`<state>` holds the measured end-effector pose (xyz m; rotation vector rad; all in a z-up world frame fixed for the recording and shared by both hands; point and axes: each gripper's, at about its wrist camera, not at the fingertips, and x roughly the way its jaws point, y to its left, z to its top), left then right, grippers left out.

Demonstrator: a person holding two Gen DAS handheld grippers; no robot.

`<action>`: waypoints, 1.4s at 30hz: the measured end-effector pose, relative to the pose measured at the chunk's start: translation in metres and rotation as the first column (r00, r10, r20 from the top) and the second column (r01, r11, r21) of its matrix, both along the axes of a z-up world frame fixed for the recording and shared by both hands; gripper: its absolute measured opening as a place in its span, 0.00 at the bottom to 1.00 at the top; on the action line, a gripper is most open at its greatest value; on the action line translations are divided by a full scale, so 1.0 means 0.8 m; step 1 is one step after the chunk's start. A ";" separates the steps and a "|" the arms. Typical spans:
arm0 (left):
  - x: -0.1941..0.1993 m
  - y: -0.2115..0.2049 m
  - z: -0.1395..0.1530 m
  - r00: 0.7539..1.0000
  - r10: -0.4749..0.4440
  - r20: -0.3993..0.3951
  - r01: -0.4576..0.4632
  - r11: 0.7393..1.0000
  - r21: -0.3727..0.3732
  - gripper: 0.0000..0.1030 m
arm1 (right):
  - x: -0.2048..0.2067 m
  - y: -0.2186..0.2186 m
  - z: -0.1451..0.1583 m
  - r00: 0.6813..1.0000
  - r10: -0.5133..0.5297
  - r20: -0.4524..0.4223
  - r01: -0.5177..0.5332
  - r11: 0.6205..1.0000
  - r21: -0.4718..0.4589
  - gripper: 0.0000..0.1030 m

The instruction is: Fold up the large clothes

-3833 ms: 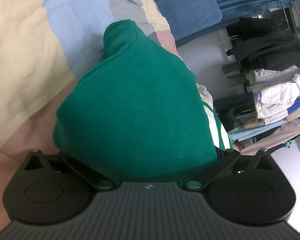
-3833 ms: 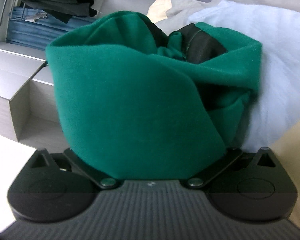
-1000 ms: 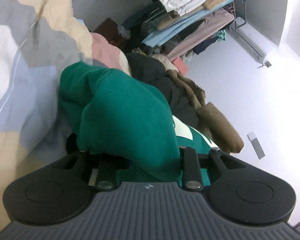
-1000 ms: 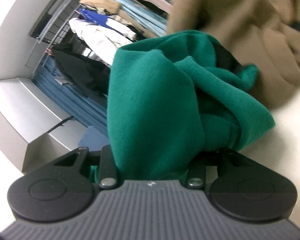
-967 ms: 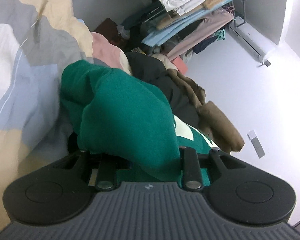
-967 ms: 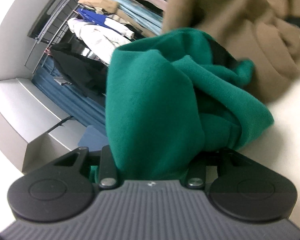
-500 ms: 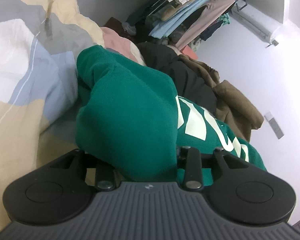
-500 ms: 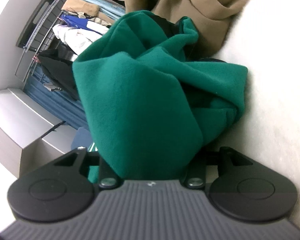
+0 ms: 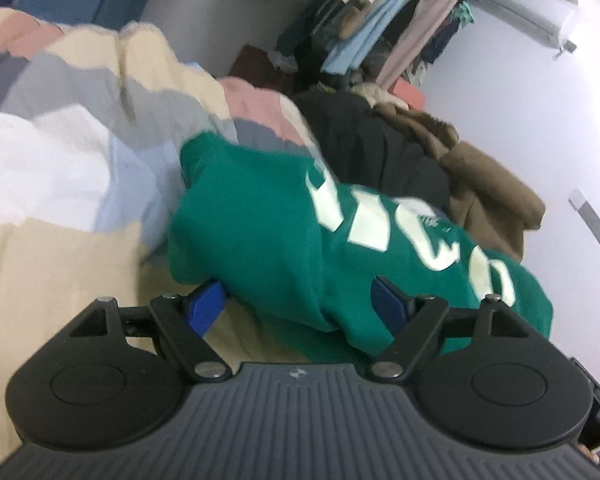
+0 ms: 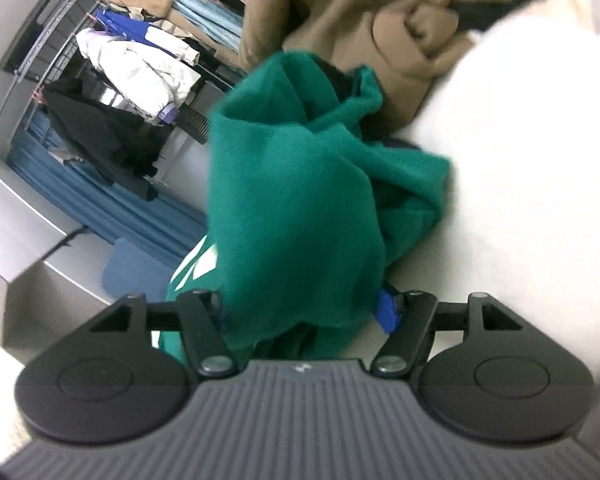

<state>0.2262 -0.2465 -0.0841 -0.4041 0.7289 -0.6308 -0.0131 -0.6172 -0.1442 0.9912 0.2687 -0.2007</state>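
A green sweatshirt [image 9: 284, 240] with large pale lettering across its chest lies bunched in thick, rumpled folds on the bed, its fabric heaped and creased.

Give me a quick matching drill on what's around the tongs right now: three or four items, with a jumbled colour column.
Items:
1. sweatshirt
2. coat
3. finger pads
4. lettering

Colours:
a. blue
b. pale cream
c. green
d. brown

Pairs: 1-c, 2-d, 3-a, 4-b
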 end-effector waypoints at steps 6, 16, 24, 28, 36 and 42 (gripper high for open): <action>-0.047 0.027 0.073 0.995 0.013 0.096 -0.013 1.000 0.002 0.81 | -0.049 0.004 0.056 0.998 -0.007 0.066 0.014 0.995 -0.094 0.66; -0.161 0.050 0.193 0.961 -0.013 0.278 -0.012 0.996 0.089 0.81 | -0.093 0.057 0.188 0.985 0.079 0.151 -0.028 0.948 -0.316 0.66; -0.263 0.067 0.239 0.907 -0.041 0.420 -0.029 0.987 0.158 0.81 | -0.139 0.131 0.241 0.976 0.156 0.150 -0.067 0.877 -0.476 0.66; -0.313 0.067 0.232 0.871 -0.074 0.486 -0.030 0.979 0.203 0.82 | -0.158 0.171 0.240 0.978 0.169 0.123 -0.073 0.828 -0.556 0.66; -0.355 0.082 0.193 0.879 -0.072 0.471 -0.032 0.977 0.209 0.82 | -0.176 0.230 0.211 0.984 0.177 0.036 -0.115 0.770 -0.627 0.66; -0.356 0.090 0.172 0.893 -0.063 0.445 -0.036 0.977 0.211 0.82 | -0.175 0.251 0.194 0.988 0.152 -0.031 -0.135 0.739 -0.660 0.66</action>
